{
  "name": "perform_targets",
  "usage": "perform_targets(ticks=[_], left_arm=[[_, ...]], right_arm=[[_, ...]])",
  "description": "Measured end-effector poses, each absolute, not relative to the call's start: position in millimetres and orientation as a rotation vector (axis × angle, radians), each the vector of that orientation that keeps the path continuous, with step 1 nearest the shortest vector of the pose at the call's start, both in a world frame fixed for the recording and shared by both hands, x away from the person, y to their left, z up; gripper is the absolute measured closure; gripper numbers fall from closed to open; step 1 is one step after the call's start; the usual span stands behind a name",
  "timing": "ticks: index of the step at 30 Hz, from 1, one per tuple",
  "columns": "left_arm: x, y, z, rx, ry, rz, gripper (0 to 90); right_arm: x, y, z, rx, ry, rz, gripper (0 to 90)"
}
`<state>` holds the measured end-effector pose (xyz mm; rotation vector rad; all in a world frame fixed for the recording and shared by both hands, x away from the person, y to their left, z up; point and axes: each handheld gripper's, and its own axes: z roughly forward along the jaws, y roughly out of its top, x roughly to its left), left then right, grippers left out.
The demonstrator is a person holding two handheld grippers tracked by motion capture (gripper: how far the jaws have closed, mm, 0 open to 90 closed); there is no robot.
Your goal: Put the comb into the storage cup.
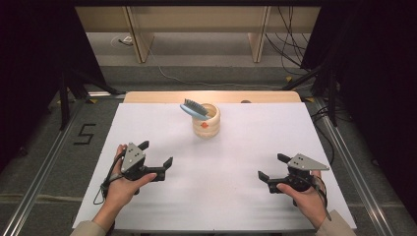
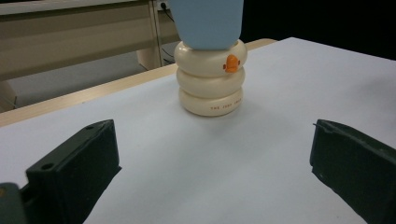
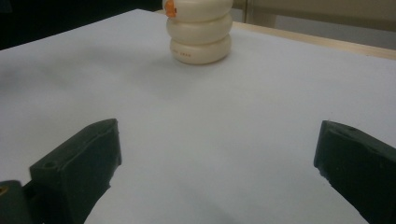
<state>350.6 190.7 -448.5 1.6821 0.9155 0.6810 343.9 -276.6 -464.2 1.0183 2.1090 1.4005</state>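
A cream ringed cup with a small orange mark stands upright at the back middle of the white table. A light blue brush with dark bristles leans in it, its head sticking out to the left. In the left gripper view the cup stands ahead with the blue brush rising from it. The right gripper view has the cup far ahead. My left gripper is open at the near left, empty. My right gripper is open at the near right, empty.
The table's wooden back edge lies just behind the cup. Metal rails run along both sides on the floor. Wooden furniture legs and cables lie beyond the table.
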Motion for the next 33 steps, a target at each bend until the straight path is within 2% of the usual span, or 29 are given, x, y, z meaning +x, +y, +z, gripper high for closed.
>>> perform_targets(ticks=[15,33], left_arm=[[352,226,-464,1.669,1.023,0.730,1.4],[351,214,-468,1.670,1.021,0.687,2.8]], right_arm=[[343,-278,-465,1.013,2.115,1.397,1.5],[344,-277,-467,1.007,2.123,1.393,1.6]])
